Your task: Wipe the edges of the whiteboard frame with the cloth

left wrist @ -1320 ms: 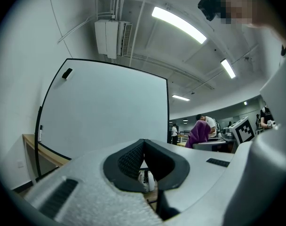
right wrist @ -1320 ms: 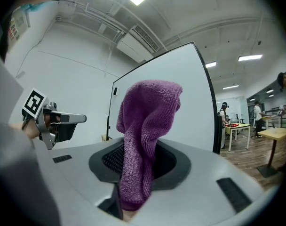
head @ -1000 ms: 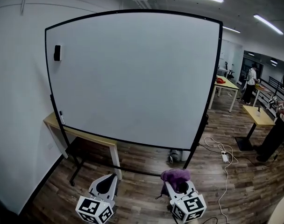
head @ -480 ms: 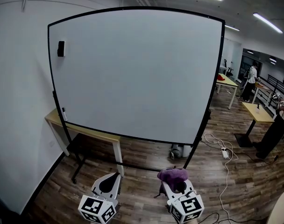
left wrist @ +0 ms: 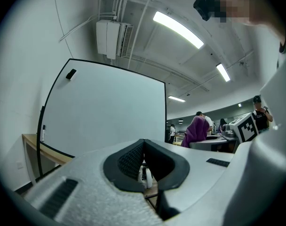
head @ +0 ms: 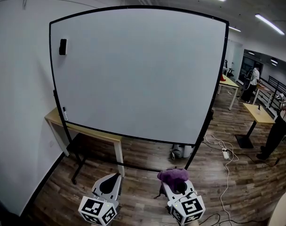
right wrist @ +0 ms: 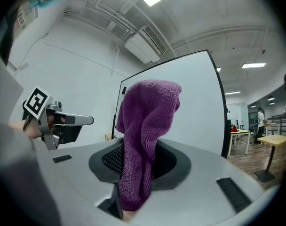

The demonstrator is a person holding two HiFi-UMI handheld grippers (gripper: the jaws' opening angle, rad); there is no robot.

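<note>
A large whiteboard (head: pixel 138 69) with a thin black frame (head: pixel 213 79) stands on a black stand ahead of me. Low in the head view, my right gripper (head: pixel 173 182) is shut on a purple cloth (head: pixel 172 175); in the right gripper view the purple cloth (right wrist: pixel 145 140) stands up from between the jaws, with the board's frame (right wrist: pixel 218 102) behind it. My left gripper (head: pixel 111 181) sits low to the left, shut with nothing in it; the left gripper view shows its jaws pressed together and the whiteboard (left wrist: pixel 105 112) beyond. Both grippers are well short of the board.
A black eraser (head: pixel 62 46) clings to the board's upper left. A wooden table (head: pixel 86 133) stands behind the board's lower left. A white power strip and cable (head: pixel 225 155) lie on the wood floor at right. People stand by tables (head: pixel 258 114) far right.
The view has drifted slightly toward the board and to the right. Both grippers stay low in about the same places, the cloth still held.
</note>
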